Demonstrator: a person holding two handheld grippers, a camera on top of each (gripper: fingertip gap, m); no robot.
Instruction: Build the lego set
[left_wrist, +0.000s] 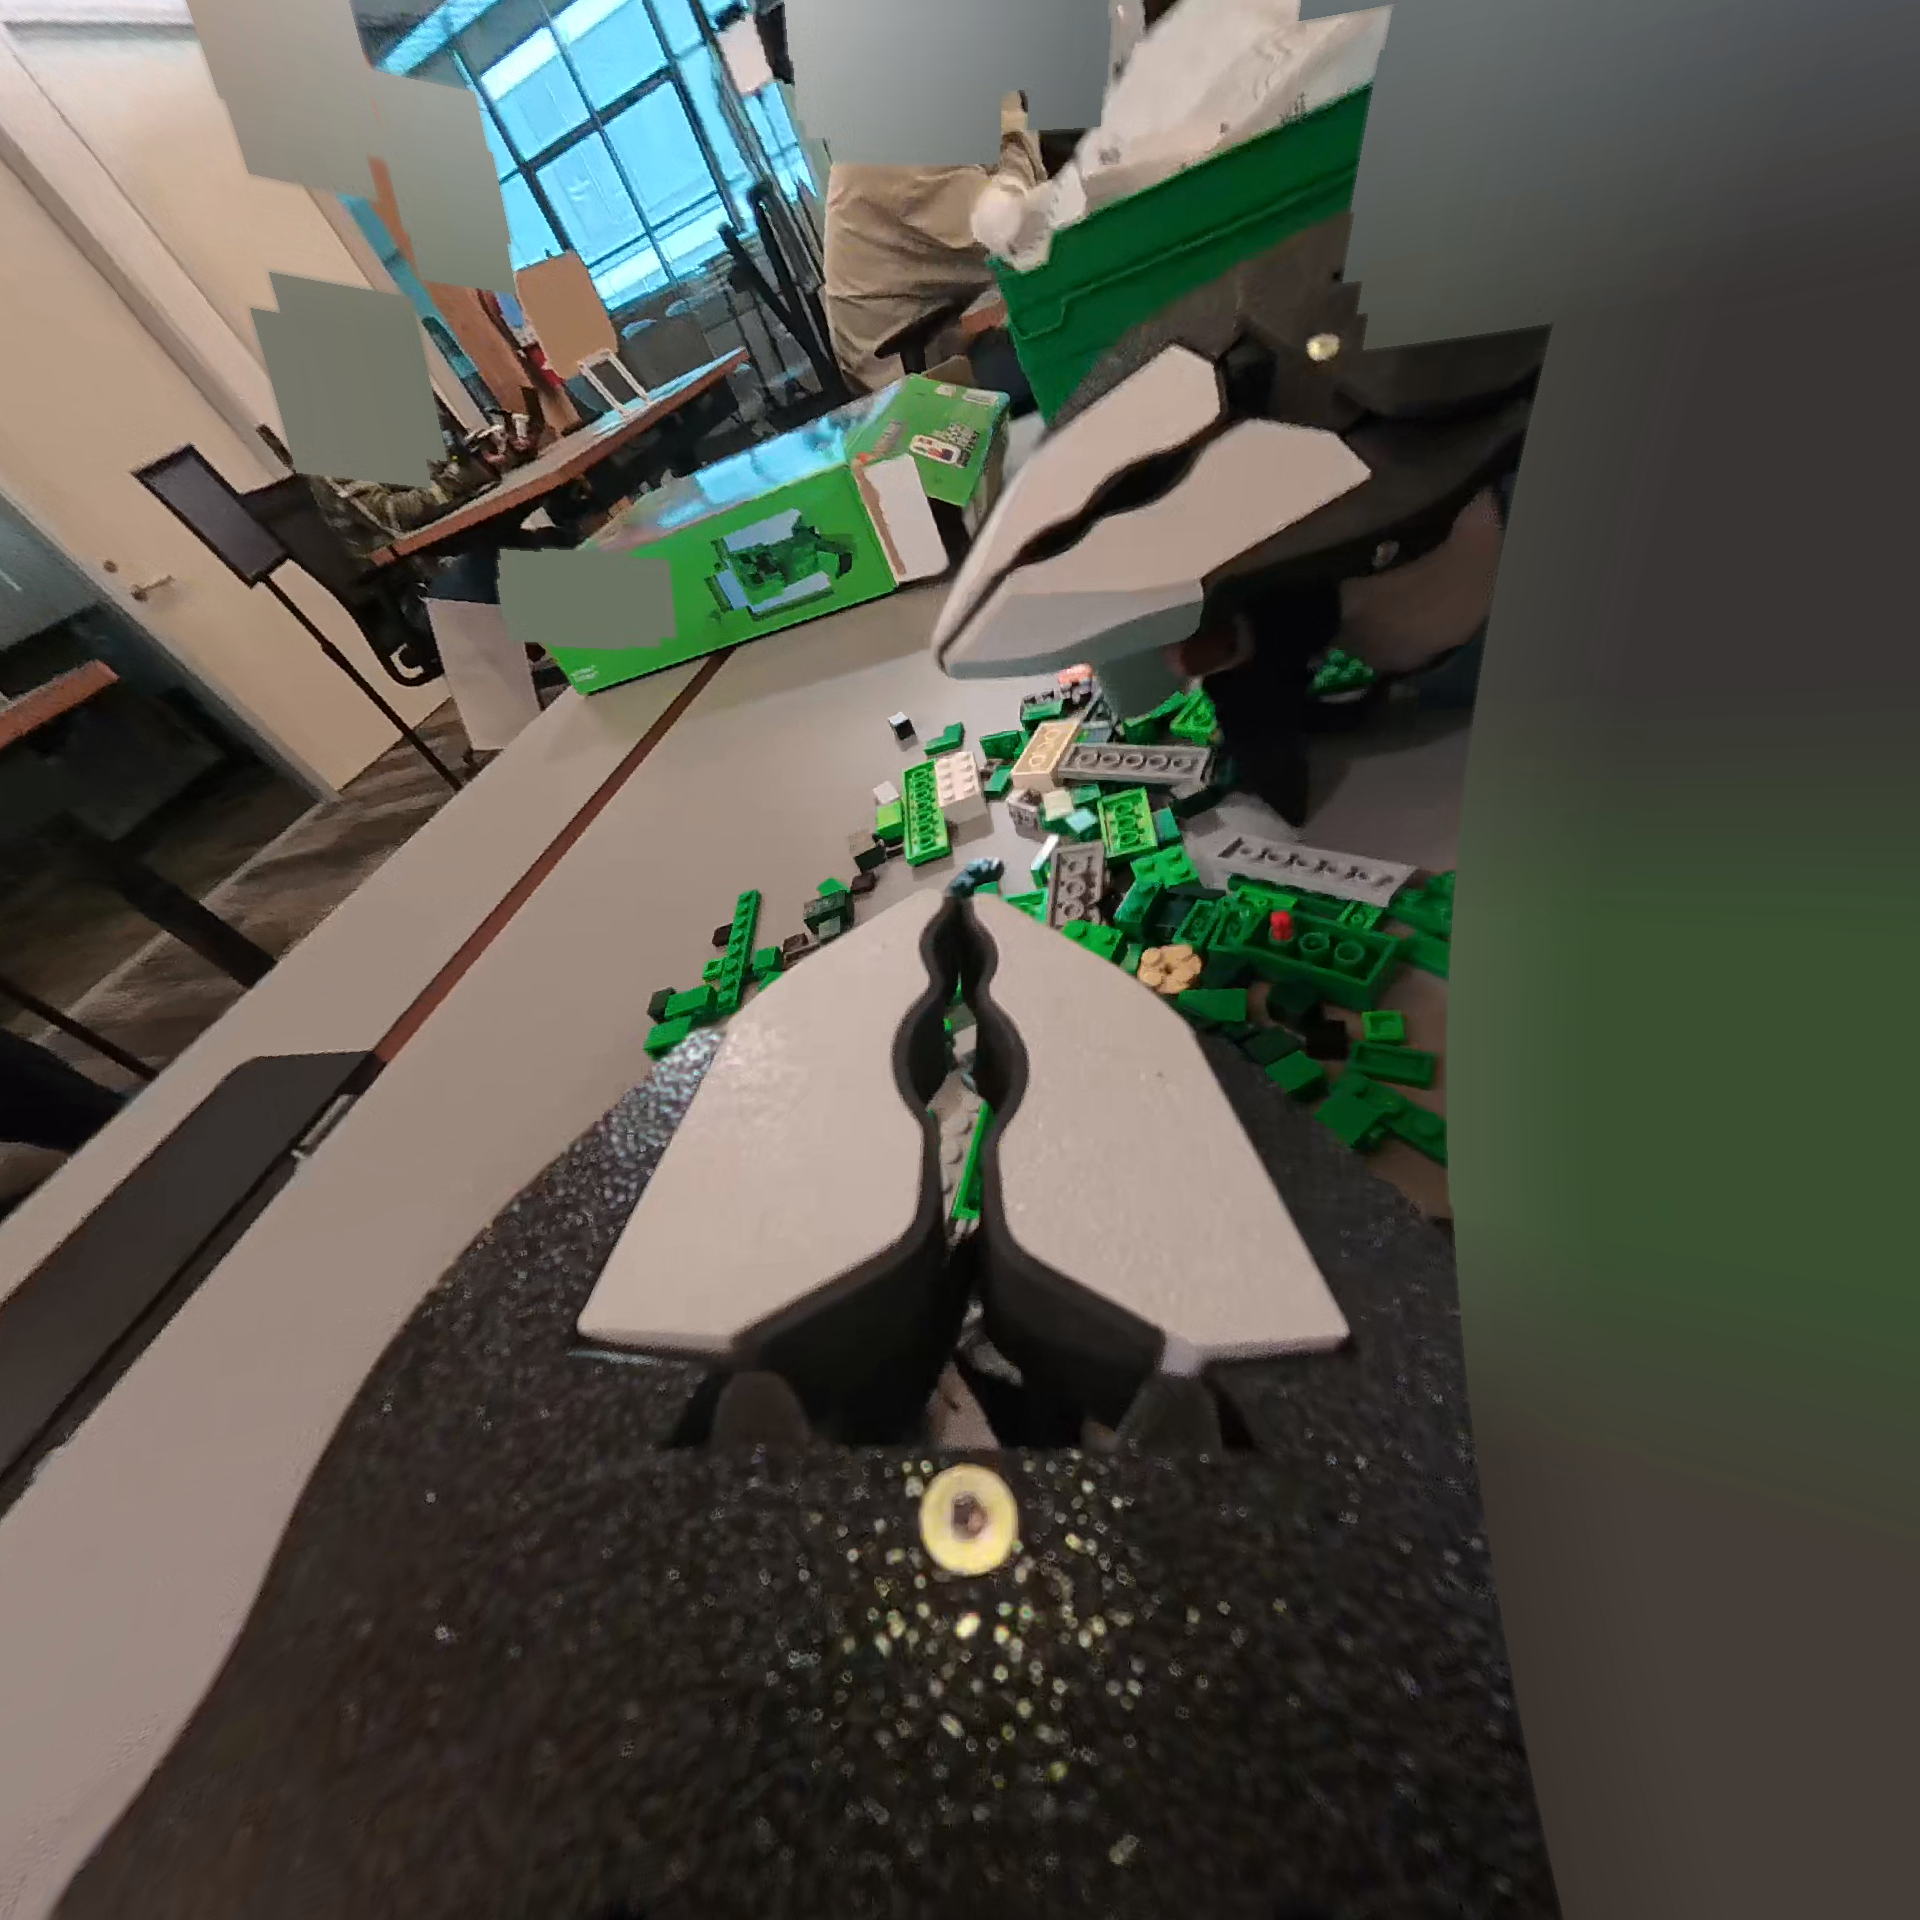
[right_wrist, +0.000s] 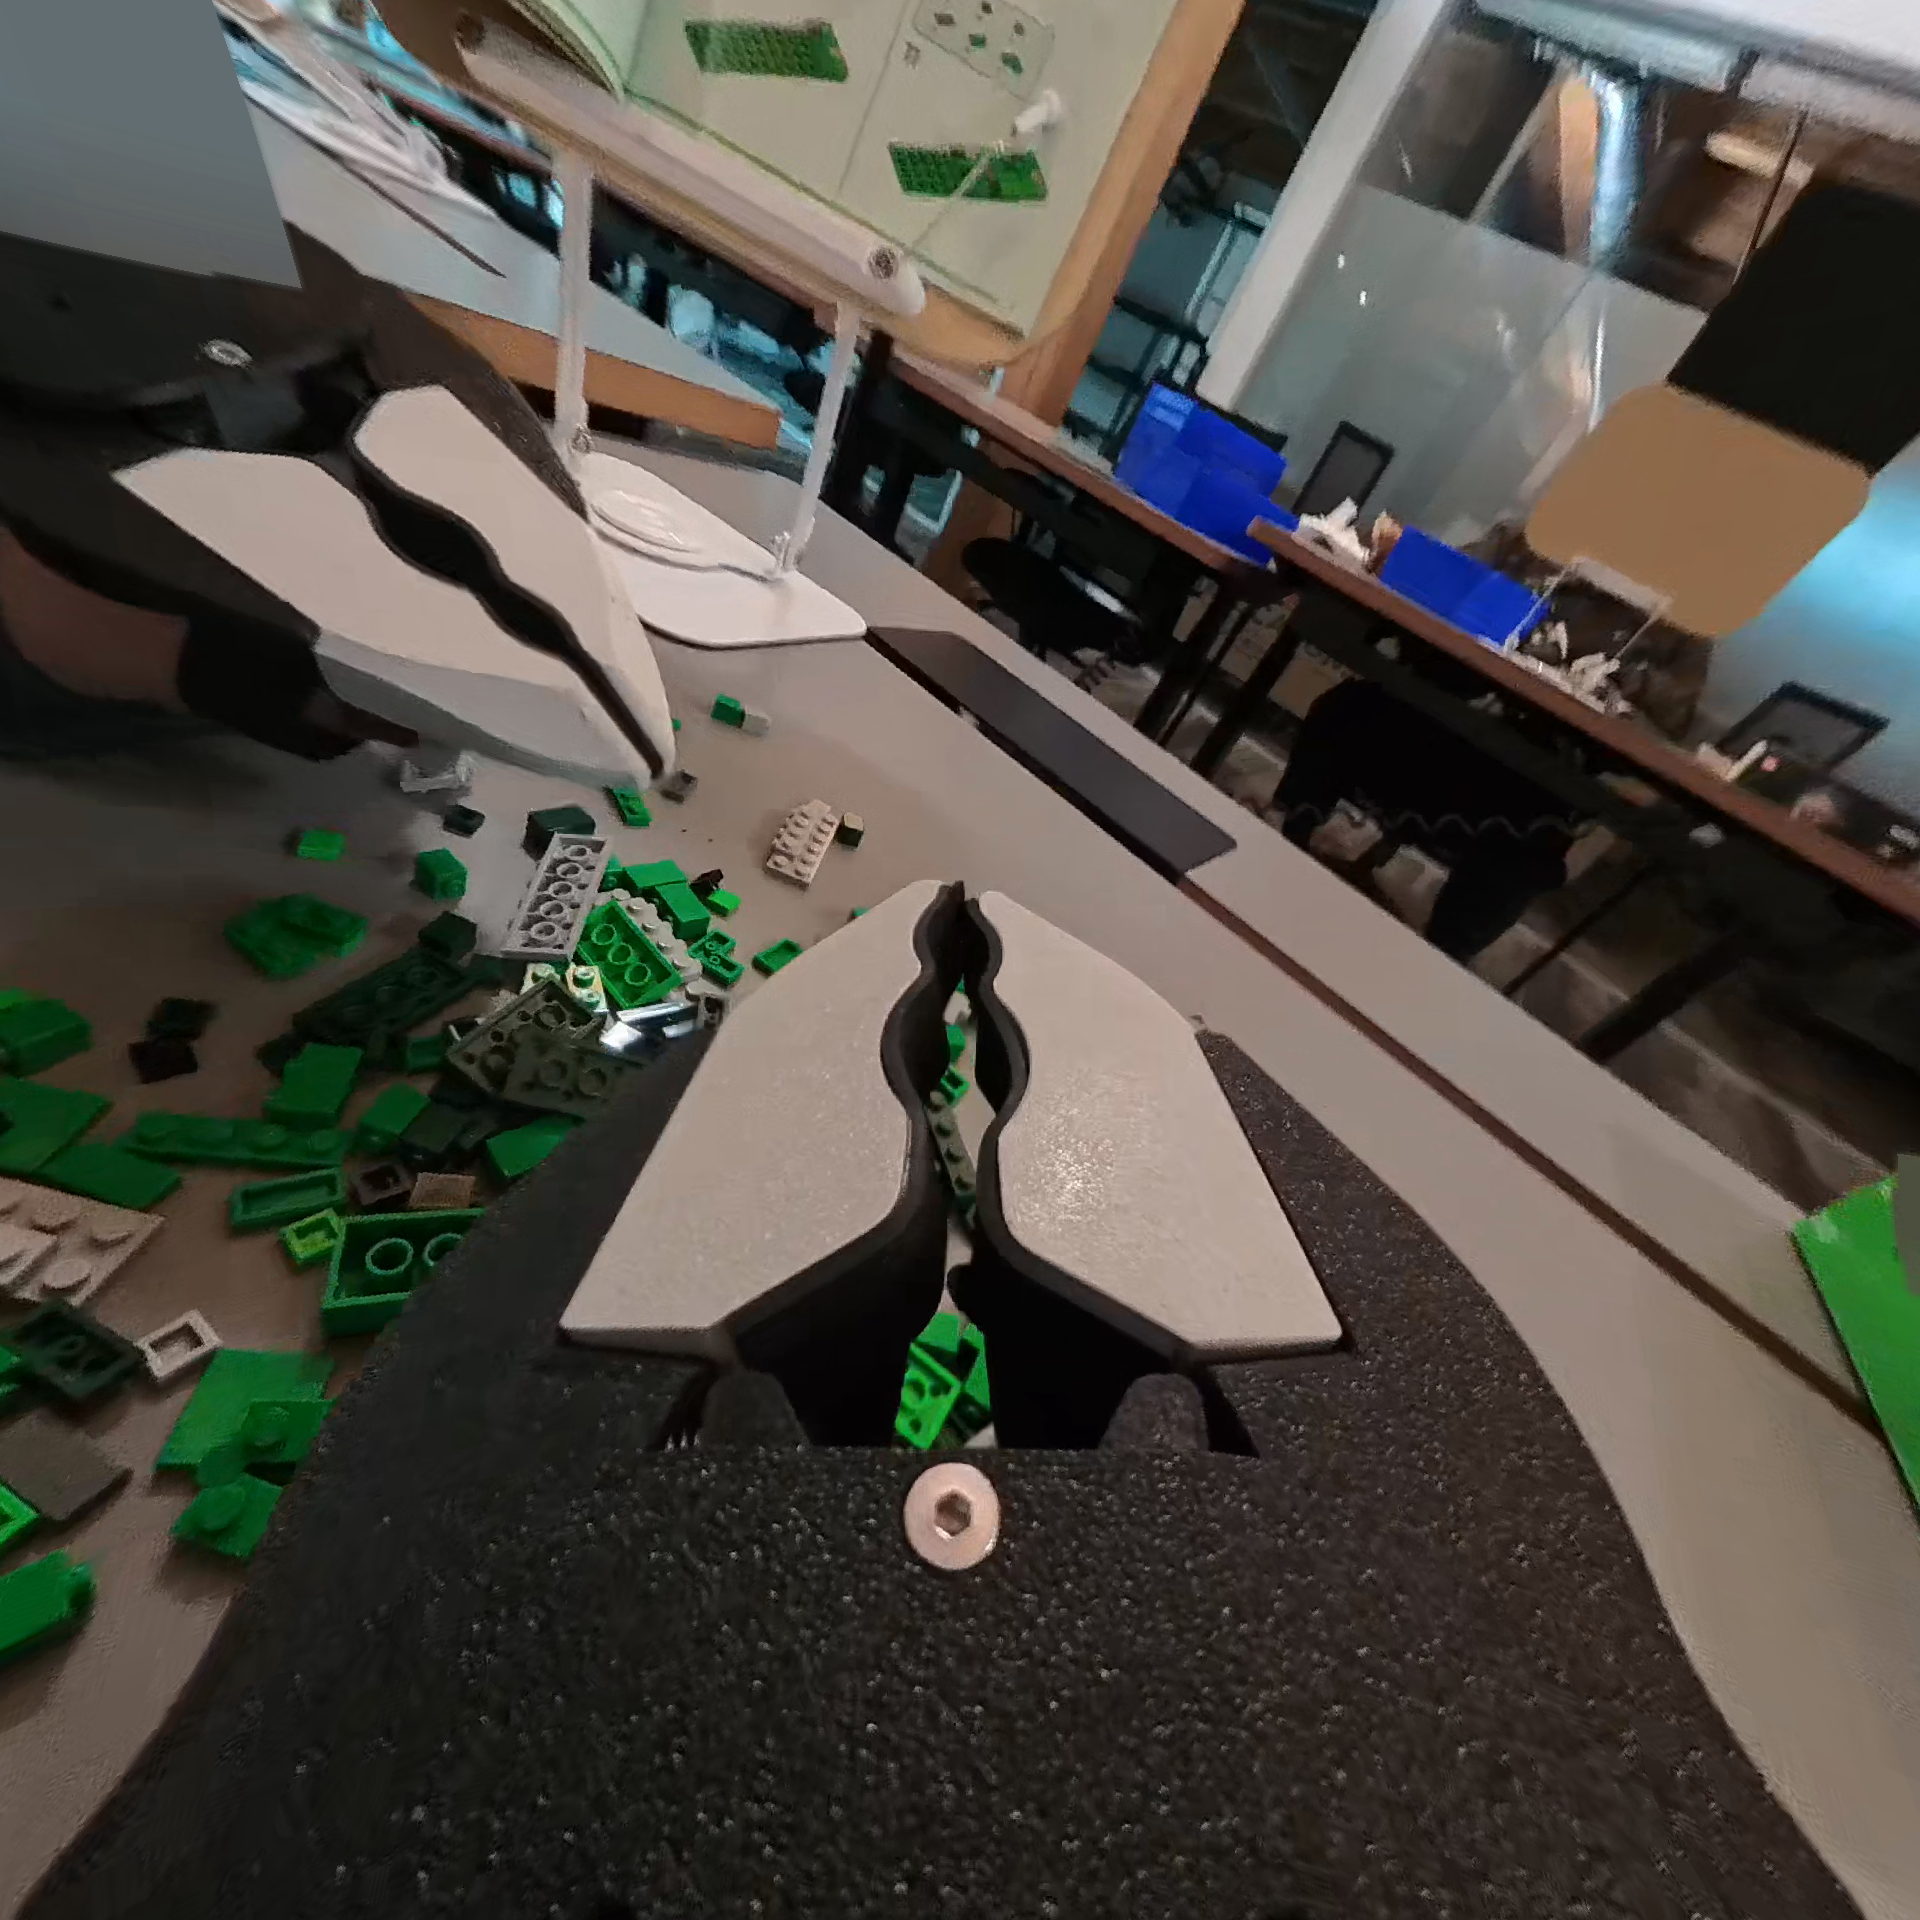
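Many loose lego pieces, mostly green with some grey, white and black, lie in a pile (left_wrist: 1132, 821) on the grey table (left_wrist: 644, 810); the pile also shows in the right wrist view (right_wrist: 343, 1091). My left gripper (left_wrist: 958, 906) is shut, low over the pile's near edge. A small dark piece (left_wrist: 977, 876) sits right at its tips; I cannot tell if it is pinched. The left gripper shows in the right wrist view (right_wrist: 661, 771) with its tips at the table. My right gripper (right_wrist: 961, 894) is shut and empty above the pile's right edge, also in the left wrist view (left_wrist: 948, 646).
A green lego box (left_wrist: 748, 561) lies at the table's far end and a green crate (left_wrist: 1174, 281) stands behind it. An open instruction booklet (right_wrist: 831, 135) rests on a white stand (right_wrist: 727, 592). A black inset panel (right_wrist: 1049, 738) sits in the tabletop. The tips of one gripper are about 7 cm away from the tips of the other.
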